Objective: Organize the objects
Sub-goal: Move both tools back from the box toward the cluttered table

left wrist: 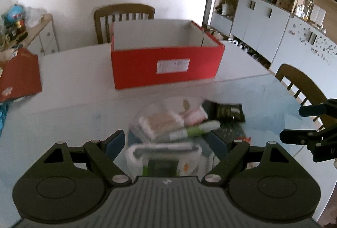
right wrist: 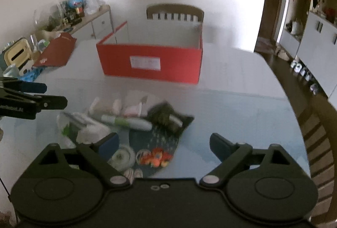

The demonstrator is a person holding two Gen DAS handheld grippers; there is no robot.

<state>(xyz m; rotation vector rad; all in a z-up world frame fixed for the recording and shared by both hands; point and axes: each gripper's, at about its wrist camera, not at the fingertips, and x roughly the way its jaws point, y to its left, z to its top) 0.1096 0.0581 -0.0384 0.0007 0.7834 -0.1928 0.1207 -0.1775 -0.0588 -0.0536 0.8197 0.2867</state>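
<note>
objects (right wrist: 126, 120) for sorting lie in a loose pile on the worktop (right wrist: 242, 114), in the lower middle of both views: a green-and-white tube (left wrist: 193, 130), small pink and white packets (left wrist: 164, 120), a dark patterned pouch (right wrist: 168, 116), and some round orange and white bits (right wrist: 155, 157) nearest the right camera. behind the pile, in the upper middle of the frame and well apart from it, stands an open red box (left wrist: 166, 68); what shows of its inside looks empty.

the left hand-held gripper (left wrist: 168, 141) is spread wide above the near edge of the pile, gripping nothing. the right hand-held gripper (right wrist: 164, 143) is also wide and empty, over the round bits and the bare worktop beside them.

this reads as the approach to a first pick, nothing yet sorted. the next move calls for singling out one item, probably the tube or a packet, lowering the fingers to either side of it, then closing. blur hides how the items overlap.
</note>
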